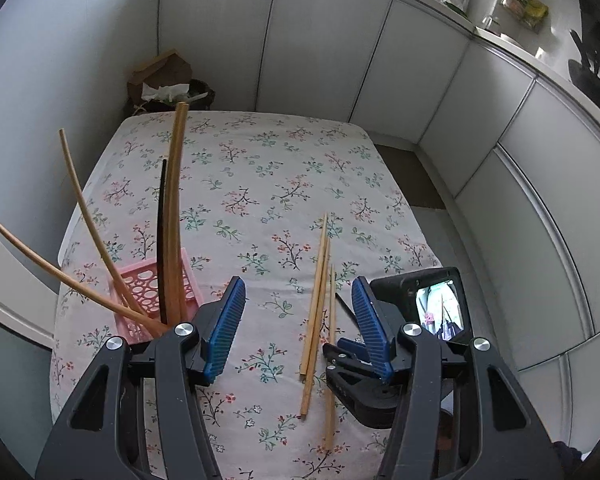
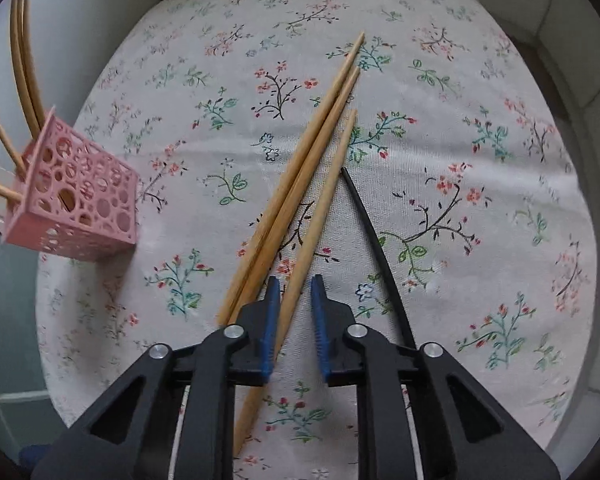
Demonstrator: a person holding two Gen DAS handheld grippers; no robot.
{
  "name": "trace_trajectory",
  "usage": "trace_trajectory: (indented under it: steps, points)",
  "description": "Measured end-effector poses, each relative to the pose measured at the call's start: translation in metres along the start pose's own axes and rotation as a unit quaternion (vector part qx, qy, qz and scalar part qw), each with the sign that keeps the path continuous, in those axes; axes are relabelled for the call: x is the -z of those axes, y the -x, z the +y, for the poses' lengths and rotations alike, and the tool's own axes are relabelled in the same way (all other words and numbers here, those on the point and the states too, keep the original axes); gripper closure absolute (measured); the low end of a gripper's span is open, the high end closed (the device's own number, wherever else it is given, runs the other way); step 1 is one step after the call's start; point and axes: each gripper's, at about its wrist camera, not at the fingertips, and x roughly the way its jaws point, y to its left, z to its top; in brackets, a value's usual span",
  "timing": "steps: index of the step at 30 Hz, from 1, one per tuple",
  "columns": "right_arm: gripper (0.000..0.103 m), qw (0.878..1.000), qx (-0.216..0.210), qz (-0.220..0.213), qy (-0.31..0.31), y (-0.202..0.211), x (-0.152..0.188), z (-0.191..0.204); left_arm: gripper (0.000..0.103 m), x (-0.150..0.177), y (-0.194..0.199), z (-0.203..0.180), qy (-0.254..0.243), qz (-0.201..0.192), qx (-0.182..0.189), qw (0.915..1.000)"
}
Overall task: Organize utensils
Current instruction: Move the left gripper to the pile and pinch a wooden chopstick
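A: Chopsticks (image 2: 300, 184) on the floral cloth (image 2: 480, 128): count and layout?

B: Three bamboo, one black. Two bamboo lie side by side, touching along their length. The third bamboo chopstick (image 2: 327, 188) lies just to their right, nearly parallel. The black chopstick (image 2: 374, 236) is further right, its thin tip close to the third one's shaft. All lie flat on the counter (image 1: 260, 152).

A: Holder?

B: The pink holder (image 2: 80, 200), its walls pierced with round holes, stands near the counter's left edge, well apart from the loose four. Several bamboo sticks (image 1: 176, 200) and one black stick (image 1: 163, 232) stand in it, fanning outward.

A: Right claw (image 2: 296, 279)?

B: It points steeply down over the cloth, jaws narrow. The third bamboo chopstick runs between the blue pads (image 2: 271, 320). It sits close against the left pad, and a sliver of cloth shows between it and the right pad, so no grip is seen.

A: Left claw (image 1: 299, 284)?

B: Jaws roughly half wide, nothing held. It hangs above the cloth between the holder and the loose chopsticks, with the right claw just beside its right finger
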Motion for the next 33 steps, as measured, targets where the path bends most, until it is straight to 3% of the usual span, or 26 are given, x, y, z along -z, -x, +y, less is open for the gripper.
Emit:
trace_trajectory:
  steps: [5, 8, 16, 23, 26, 28, 33]
  points:
    - [0.092, 0.999, 0.02, 0.008, 0.034, -0.008, 0.007, 0.01, 0.05, -0.003, 0.009, 0.009, 0.023, -0.014, 0.004, 0.9996]
    - [0.096, 1.0, 0.006, 0.007, 0.014, -0.01, 0.01, 0.005, 0.05, -0.005, 0.011, 0.013, 0.038, -0.017, 0.013, 0.999]
    - [0.096, 0.997, -0.034, -0.056, -0.034, 0.043, 0.021, -0.034, 0.05, -0.005, -0.002, 0.001, 0.024, -0.003, 0.016, 0.9996]
    - [0.096, 0.984, -0.081, -0.14, -0.079, 0.103, 0.012, -0.068, 0.056, -0.004, -0.051, -0.023, -0.021, 0.042, -0.012, 0.9988]
    - [0.096, 0.98, -0.094, -0.154, -0.089, 0.112, 0.009, -0.078, 0.058, -0.005, -0.082, -0.029, -0.036, 0.069, -0.034, 0.9964]
    - [0.096, 0.978, -0.101, -0.155, -0.094, 0.124, 0.011, -0.095, 0.066, -0.007, -0.105, -0.029, -0.035, 0.089, -0.042, 0.9945]
    - [0.095, 0.975, -0.113, -0.16, -0.103, 0.132, 0.012, -0.103, 0.075, -0.011, -0.151, -0.017, -0.004, 0.127, -0.044, 0.9909]
